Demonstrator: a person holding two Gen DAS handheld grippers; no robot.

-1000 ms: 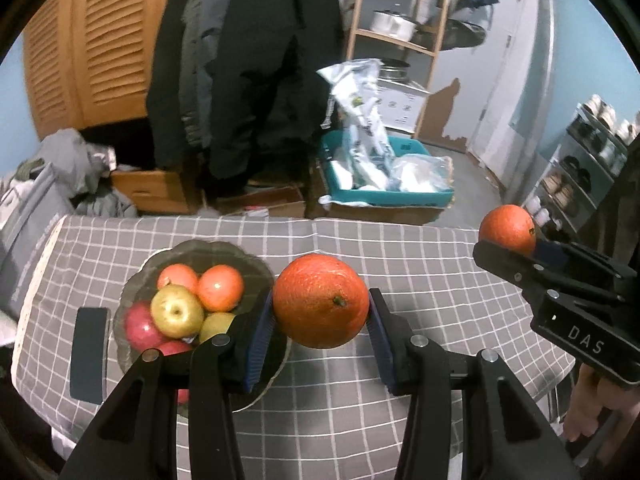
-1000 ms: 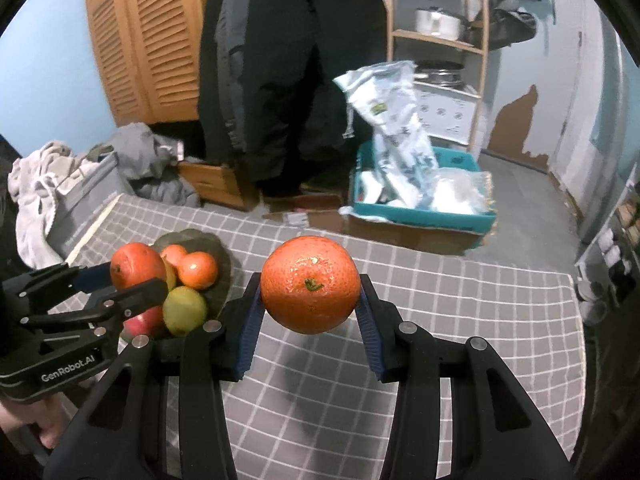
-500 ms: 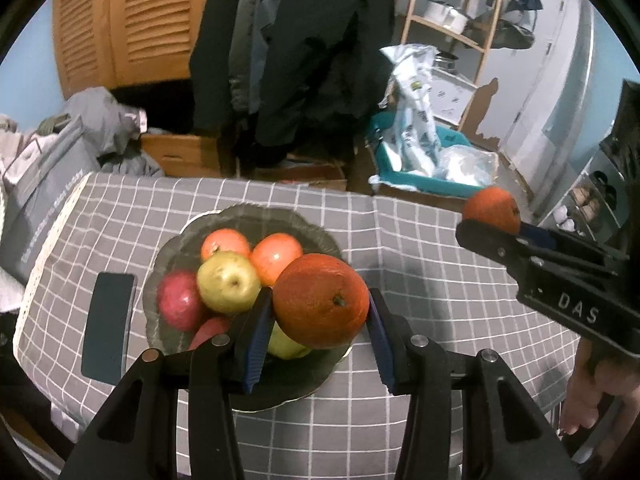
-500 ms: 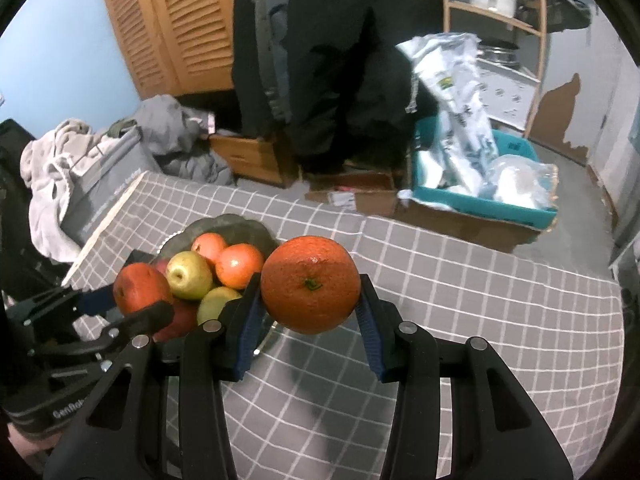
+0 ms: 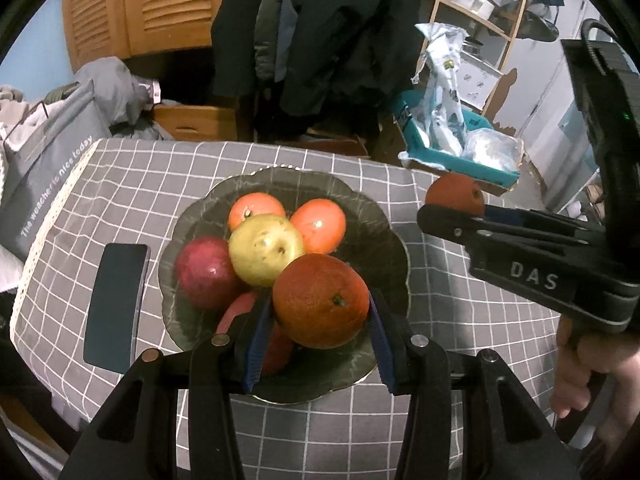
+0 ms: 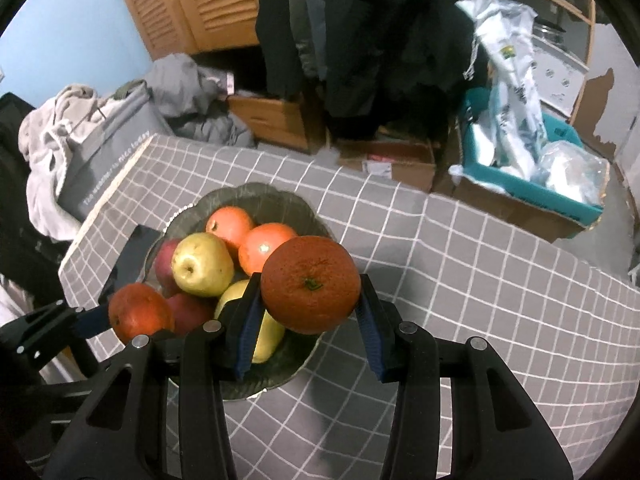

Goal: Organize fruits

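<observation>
A dark glass bowl (image 5: pixel 380 224) (image 6: pixel 276 200) on the grey checked tablecloth holds two oranges, a yellow pear (image 5: pixel 266 250) (image 6: pixel 202 264), red apples and more fruit. My left gripper (image 5: pixel 318 332) is shut on an orange (image 5: pixel 320 300) and hangs over the near side of the bowl. My right gripper (image 6: pixel 310 326) is shut on another orange (image 6: pixel 310 284), held above the bowl's right rim. In the left wrist view the right gripper and its orange (image 5: pixel 454 194) come in from the right. In the right wrist view the left gripper's orange (image 6: pixel 140 314) shows at lower left.
A dark phone (image 5: pixel 116 300) lies flat on the cloth left of the bowl. A grey bag (image 5: pixel 44 160) stands off the table's left edge. Beyond the table are a teal crate (image 6: pixel 532 184) with plastic bags, cardboard boxes and hanging coats. Checked cloth stretches to the right of the bowl.
Both grippers have sunk and moved toward the bowl, each still holding its orange. The bowl looks larger and nearer in both views.
</observation>
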